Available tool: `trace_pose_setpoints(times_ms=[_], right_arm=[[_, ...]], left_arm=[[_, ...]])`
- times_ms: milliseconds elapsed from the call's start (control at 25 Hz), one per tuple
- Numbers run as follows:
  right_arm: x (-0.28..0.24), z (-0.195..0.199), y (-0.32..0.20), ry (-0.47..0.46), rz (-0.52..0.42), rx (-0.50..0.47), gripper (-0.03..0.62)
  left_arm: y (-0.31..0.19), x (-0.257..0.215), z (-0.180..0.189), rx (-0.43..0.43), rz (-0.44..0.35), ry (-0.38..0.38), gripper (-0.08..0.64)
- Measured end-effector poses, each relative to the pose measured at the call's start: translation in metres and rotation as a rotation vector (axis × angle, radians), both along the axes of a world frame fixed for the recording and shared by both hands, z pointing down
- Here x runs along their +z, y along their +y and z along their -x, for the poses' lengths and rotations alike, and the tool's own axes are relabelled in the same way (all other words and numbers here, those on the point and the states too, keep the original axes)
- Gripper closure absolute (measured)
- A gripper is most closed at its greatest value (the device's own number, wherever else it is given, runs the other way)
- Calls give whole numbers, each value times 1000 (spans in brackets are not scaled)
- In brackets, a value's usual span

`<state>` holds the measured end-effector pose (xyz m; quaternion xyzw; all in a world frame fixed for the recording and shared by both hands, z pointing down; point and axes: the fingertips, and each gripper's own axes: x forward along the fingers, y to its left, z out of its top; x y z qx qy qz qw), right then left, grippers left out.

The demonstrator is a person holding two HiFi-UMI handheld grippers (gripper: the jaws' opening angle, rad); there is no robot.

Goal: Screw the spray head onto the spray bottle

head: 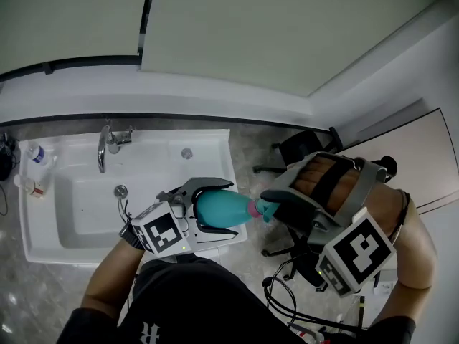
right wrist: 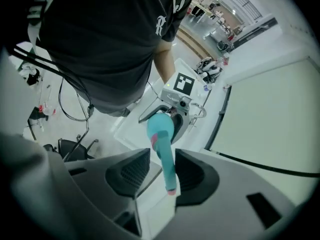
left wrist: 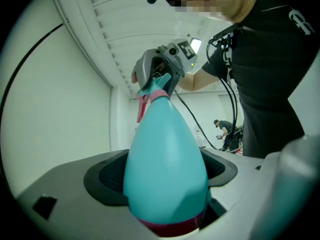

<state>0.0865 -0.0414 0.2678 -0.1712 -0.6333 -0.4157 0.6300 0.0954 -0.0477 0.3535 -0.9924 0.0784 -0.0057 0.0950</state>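
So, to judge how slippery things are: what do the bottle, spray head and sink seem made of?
Bottle: probably plastic, teal, opaque, smooth with a soft sheen.
Spray head: likely the same moulded plastic, teal with pink parts.
Sink: white and glossy, ceramic or perhaps acrylic; the look leaves it open.

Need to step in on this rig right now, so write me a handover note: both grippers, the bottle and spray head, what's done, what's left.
Left gripper: shut on the bottle, held on its side in the air by the sink.
Right gripper: shut on the spray head, which sits on the bottle's neck.
Done: head is mated to the neck, with its pink collar against the bottle.
Left: twist the head until tight, then let go. How far it is threaded can't be seen.
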Motion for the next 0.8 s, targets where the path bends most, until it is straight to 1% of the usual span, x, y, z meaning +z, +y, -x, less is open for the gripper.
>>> trace_pose_setpoints(times_ms=[40,80,120,200,320,400,440,520,640,720,800], right_arm=[[0,1,2,-11,27,34,443],[0,4,2,-28,43,77,483],[-1,7,1,-41,54,121,502],[1,7,-2,-46,71,179,502],[8,1,-6,-26,123,242,502],[11,-2,-9,-24,179,330,502],[10,-2,-12,-36,217,404,502],[8,-3,-18,-76,305,616,502],[16,-8,-27,-143,438,958,502],[28,-15,-35,-158,508,1165,502],[39,-19,-43,-171,589,1346,502]], left_arm=[[-2,-1,1,-5,17,5,137],[-5,-1,2,-12,31,6,137],[-7,-1,3,-19,41,2,137],[-10,0,3,-37,44,-12,137],[-15,6,2,-99,-18,-76,137],[-19,7,2,-150,-64,-108,137],[-22,7,3,-172,-76,-113,137],[-26,6,3,-220,-86,-128,137],[-33,13,4,-331,-115,-211,137],[-38,23,4,-406,-134,-272,137],[-41,35,2,-430,-119,-294,137]])
